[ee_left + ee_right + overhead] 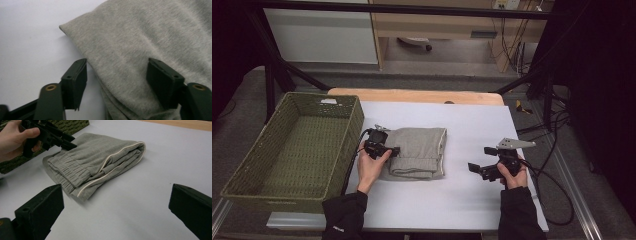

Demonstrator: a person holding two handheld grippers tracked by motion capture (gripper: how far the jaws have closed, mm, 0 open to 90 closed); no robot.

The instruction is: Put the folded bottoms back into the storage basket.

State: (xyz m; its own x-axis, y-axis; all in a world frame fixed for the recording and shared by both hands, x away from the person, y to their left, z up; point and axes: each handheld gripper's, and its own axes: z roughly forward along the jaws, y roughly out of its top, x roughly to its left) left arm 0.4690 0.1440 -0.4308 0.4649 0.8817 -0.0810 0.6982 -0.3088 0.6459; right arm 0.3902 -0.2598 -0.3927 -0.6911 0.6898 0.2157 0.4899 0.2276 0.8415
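Left gripper (395, 150) straddles the left edge of the folded grey sweatpants (418, 151), jaws apart and not yet pinching, one over the cloth, one over the bare white table (472, 130). Right gripper (473, 167) waits wide open, well apart at the garment's four o'clock. The sweatpants lie mid-table, long axis running twelve to six. At nine o'clock sits the green woven basket (287, 190), near the left hand's side, nothing between.

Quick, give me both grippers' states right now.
Left gripper: jaws part open astride the edge of the folded grey garment, pads not pressing it.
Right gripper: open, holding nothing, off to the garment's side.
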